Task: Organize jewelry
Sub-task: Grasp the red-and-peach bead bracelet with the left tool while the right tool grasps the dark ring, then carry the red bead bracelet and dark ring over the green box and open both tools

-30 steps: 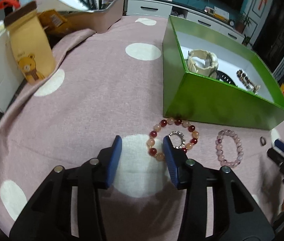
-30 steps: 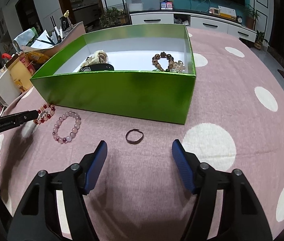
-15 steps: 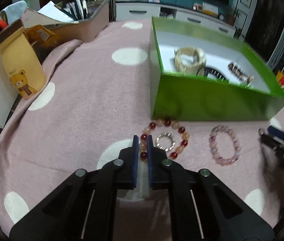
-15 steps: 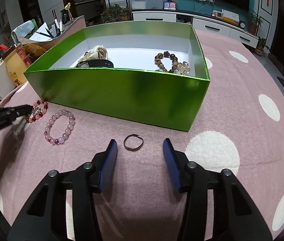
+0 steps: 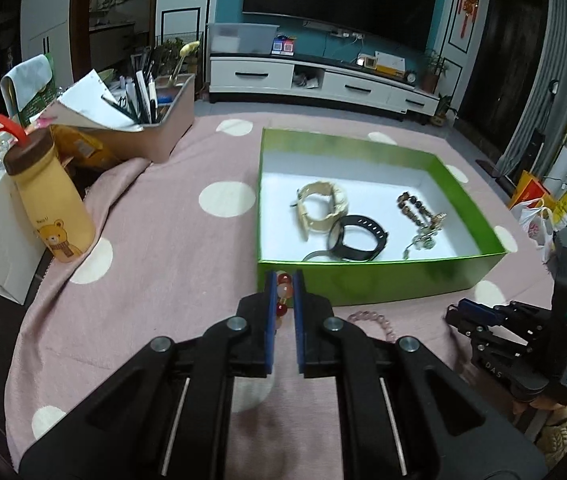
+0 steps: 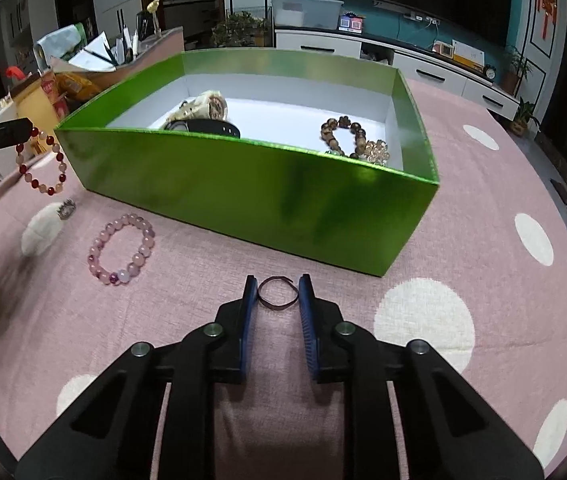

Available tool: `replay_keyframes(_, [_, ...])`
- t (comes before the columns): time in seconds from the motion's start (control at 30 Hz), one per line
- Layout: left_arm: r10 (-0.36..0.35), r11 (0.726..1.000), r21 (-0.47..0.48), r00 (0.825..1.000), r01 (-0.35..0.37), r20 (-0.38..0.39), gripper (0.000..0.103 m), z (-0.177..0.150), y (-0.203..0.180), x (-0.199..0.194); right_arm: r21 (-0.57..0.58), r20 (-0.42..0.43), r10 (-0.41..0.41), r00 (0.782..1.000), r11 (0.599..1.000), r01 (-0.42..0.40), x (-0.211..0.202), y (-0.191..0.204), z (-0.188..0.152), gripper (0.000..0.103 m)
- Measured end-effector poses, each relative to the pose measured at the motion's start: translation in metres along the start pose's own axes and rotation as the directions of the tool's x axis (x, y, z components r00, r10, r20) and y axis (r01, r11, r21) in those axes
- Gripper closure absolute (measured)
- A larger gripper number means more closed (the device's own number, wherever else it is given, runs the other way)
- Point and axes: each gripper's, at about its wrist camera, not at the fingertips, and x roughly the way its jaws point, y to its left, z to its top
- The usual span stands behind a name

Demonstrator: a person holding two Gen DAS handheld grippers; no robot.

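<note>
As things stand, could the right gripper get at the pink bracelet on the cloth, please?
Probably yes: the pink bracelet lies in the open to the left of the right gripper, nothing between, though the thin dark band sits between its fingers.

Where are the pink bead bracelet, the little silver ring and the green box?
pink bead bracelet (image 6: 121,249), right wrist view, on its left-side beads.
silver ring (image 6: 66,209), right wrist view, on its band.
green box (image 6: 267,196), right wrist view, on its near outer wall.
</note>
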Motion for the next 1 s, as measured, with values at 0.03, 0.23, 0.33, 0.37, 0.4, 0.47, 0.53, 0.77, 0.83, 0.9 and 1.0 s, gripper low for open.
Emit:
replay_keyframes(0.03, [-0.006,1.0,0.0,1.0,0.006,0.003,0.096,0.001,-0.001,-0.003,0.007,0.007,0.004,1.0,1.0,-0.004,-0.003,-0.001,0.0,0.082])
replay_keyframes(0.23, [-0.024,1.0,0.004,0.999,0.023,0.025,0.096,0.005,-0.007,-0.018,0.043,0.06,0.031,0.998,0.999,-0.033,-0.03,-0.01,0.002,0.082])
replay_keyframes(0.33, [-0.034,0.999,0.012,0.999,0.034,0.037,0.096,0.005,-0.012,-0.027,0.052,0.082,0.033,0.996,0.998,-0.037,-0.043,-0.012,-0.001,0.082])
replay_keyframes(0.37, [-0.038,0.999,0.015,0.999,0.037,0.039,0.096,0.005,-0.013,-0.03,0.055,0.087,0.033,0.996,0.998,-0.038,-0.046,-0.012,-0.002,0.082])
replay_keyframes(0.4, [-0.041,0.999,0.017,0.998,0.041,0.043,0.096,0.004,-0.015,-0.033,0.059,0.095,0.035,0.995,0.997,-0.04,-0.051,-0.013,-0.002,0.082])
replay_keyframes(0.47, [-0.047,0.999,0.019,0.998,0.047,0.049,0.096,0.004,-0.017,-0.039,0.062,0.106,0.036,0.994,0.997,-0.043,-0.057,-0.012,-0.003,0.082])
replay_keyframes(0.53, [-0.05,0.999,0.025,0.997,0.048,0.055,0.096,0.003,-0.021,-0.045,0.066,0.12,0.041,0.992,0.997,-0.049,-0.063,-0.012,-0.004,0.082])
replay_keyframes(0.77, [-0.046,0.998,0.039,0.996,0.044,0.07,0.096,0.004,-0.034,-0.06,0.084,0.167,0.057,0.984,0.994,-0.072,-0.082,-0.015,-0.006,0.082])
replay_keyframes(0.83, [-0.046,0.998,0.043,0.996,0.043,0.074,0.096,0.005,-0.037,-0.063,0.089,0.183,0.058,0.981,0.993,-0.075,-0.087,-0.017,-0.006,0.082])
replay_keyframes(0.9, [-0.05,0.998,0.048,0.996,0.046,0.08,0.096,0.006,-0.041,-0.066,0.094,0.197,0.06,0.978,0.992,-0.08,-0.093,-0.019,-0.005,0.082])
replay_keyframes(1.0, [-0.055,0.997,0.057,0.995,0.05,0.085,0.096,0.008,-0.048,-0.07,0.099,0.219,0.062,0.974,0.991,-0.086,-0.101,-0.022,-0.004,0.082])
